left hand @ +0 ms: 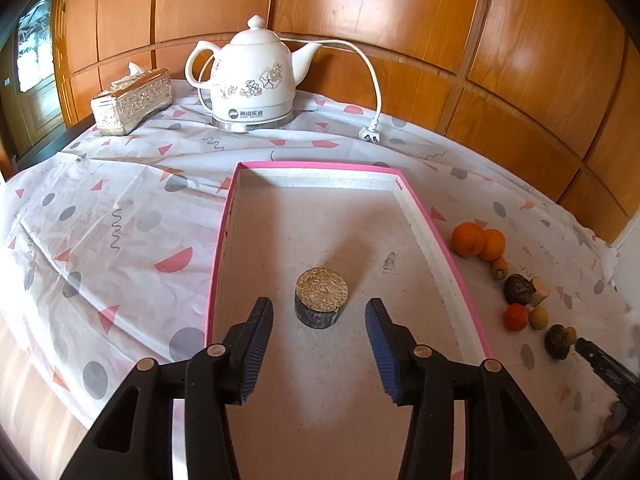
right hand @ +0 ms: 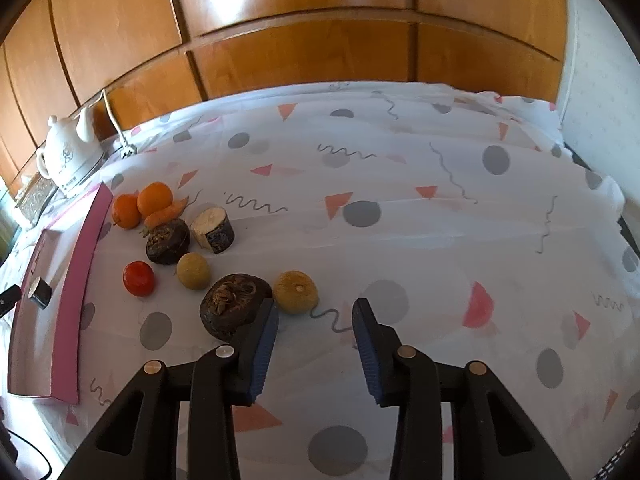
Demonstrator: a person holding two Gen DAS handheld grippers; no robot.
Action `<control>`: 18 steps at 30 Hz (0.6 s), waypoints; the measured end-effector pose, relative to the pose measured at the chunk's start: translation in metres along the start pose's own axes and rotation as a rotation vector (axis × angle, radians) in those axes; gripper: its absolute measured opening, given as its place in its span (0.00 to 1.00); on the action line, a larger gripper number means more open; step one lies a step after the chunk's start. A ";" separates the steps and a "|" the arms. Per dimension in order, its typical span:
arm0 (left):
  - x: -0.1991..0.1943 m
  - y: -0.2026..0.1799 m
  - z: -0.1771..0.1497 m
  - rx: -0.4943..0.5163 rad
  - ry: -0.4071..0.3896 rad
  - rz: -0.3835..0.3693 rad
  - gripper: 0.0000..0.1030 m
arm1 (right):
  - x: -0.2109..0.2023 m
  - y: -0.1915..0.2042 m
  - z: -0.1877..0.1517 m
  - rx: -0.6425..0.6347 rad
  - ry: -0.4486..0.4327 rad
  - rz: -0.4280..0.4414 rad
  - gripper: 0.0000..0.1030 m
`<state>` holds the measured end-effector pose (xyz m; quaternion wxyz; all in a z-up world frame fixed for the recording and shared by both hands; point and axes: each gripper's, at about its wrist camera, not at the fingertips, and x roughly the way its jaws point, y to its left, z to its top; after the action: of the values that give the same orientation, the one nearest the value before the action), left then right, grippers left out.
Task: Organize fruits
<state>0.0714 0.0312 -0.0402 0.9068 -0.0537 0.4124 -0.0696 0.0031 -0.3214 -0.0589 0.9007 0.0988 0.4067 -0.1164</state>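
Just ahead-left of the right gripper (right hand: 314,322), the dark fruit (right hand: 232,304) sits on the counter (right hand: 400,200) touching/behind the left finger, not between them. Fingers apart w/ nothing in them. Left gripper (left hand: 319,322) is apart too, over the tray (left hand: 436,240), so right's nearer imo.

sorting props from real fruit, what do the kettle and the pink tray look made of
Kettle: looks like glazed ceramic, glossy white with a grey flower print, on a shiny metal-looking base. Pink tray: probably cardboard or foam board, with a matte, speckled, scuffed floor and thin flat walls.
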 end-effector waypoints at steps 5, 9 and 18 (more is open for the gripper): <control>-0.013 0.002 -0.002 -0.009 -0.011 -0.015 0.49 | 0.013 -0.006 0.007 0.067 0.029 0.069 0.38; -0.021 0.005 -0.006 -0.021 -0.011 -0.018 0.50 | 0.022 -0.008 0.014 0.083 0.040 0.076 0.38; -0.030 0.019 -0.016 -0.059 -0.018 0.017 0.56 | 0.030 0.004 0.013 0.012 0.054 0.076 0.25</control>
<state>0.0411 0.0548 -0.0314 0.9090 -0.0773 0.4066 -0.0492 0.0324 -0.3249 -0.0729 0.8926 0.1226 0.4262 -0.0816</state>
